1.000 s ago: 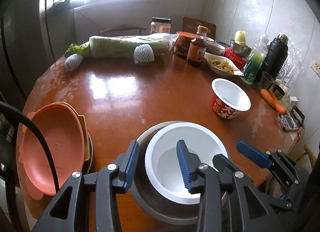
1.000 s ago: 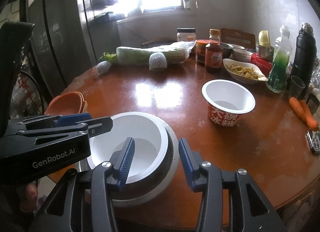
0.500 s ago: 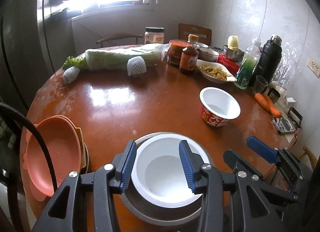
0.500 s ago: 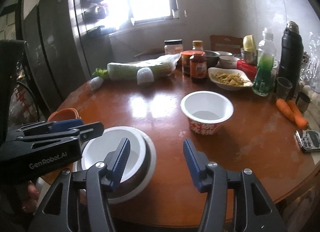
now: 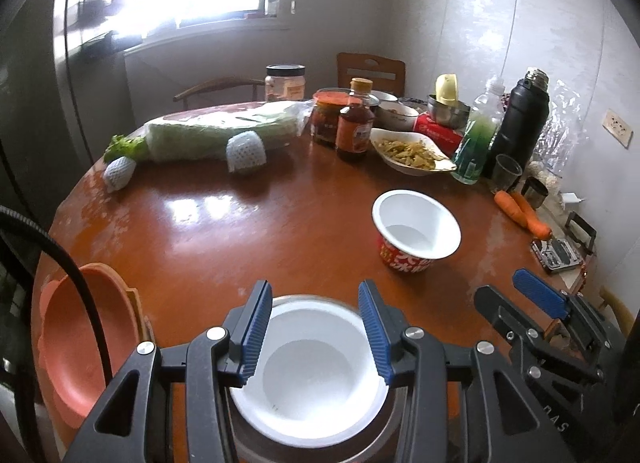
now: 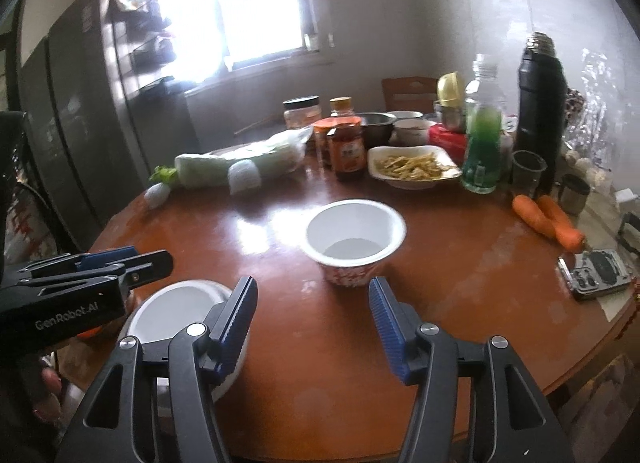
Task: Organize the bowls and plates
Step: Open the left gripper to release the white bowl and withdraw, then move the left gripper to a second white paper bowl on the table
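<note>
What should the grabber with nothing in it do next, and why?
Probably the right gripper should move ahead to the red noodle bowl and put its open fingers over the rim. That bowl stands alone on the table, while the white bowl already sits nested in a metal bowl.

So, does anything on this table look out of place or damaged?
Nothing is spilled or broken. Two small things: the carrots lie loose near the table edge, and the table's finish looks worn and patchy along its rim. The white bowl sits neatly inside the metal bowl.
</note>
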A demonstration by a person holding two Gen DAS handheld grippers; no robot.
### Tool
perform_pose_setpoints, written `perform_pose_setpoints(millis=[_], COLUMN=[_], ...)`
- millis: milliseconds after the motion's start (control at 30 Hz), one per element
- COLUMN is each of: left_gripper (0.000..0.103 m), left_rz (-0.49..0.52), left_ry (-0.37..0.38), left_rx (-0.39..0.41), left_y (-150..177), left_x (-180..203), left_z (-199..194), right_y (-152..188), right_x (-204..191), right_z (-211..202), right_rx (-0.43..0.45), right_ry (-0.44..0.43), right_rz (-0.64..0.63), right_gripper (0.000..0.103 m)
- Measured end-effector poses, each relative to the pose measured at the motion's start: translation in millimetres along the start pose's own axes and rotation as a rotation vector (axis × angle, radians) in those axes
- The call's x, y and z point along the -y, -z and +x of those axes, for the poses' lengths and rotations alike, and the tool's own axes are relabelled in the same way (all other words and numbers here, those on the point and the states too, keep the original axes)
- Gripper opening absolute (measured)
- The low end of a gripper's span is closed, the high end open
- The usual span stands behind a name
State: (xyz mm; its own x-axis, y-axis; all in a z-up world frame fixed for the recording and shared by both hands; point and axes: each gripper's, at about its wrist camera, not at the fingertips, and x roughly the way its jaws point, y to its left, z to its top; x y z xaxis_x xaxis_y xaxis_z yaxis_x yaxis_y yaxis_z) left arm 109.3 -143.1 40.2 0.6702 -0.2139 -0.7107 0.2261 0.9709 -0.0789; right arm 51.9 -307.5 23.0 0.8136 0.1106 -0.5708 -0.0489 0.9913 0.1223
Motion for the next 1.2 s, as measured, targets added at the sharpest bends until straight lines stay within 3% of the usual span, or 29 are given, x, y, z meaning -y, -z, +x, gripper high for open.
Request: perform_pose_setpoints(millis=[533, 1200], left_gripper=[0.045, 0.047], left_rz=[0.026, 0.021], left_ry=[0.078, 0.075], left_rx=[-0.042, -0.133], left_y=[-40, -66], left_x=[29, 40], left_z=[47, 90], right_y=[-30, -65], right_x=[41, 67], right_z=[28, 74], right_rx=[-0.026, -0.1], right_ry=[0.092, 0.087], right_rz=[0.042, 0.054], right_gripper=[0.06, 0.06])
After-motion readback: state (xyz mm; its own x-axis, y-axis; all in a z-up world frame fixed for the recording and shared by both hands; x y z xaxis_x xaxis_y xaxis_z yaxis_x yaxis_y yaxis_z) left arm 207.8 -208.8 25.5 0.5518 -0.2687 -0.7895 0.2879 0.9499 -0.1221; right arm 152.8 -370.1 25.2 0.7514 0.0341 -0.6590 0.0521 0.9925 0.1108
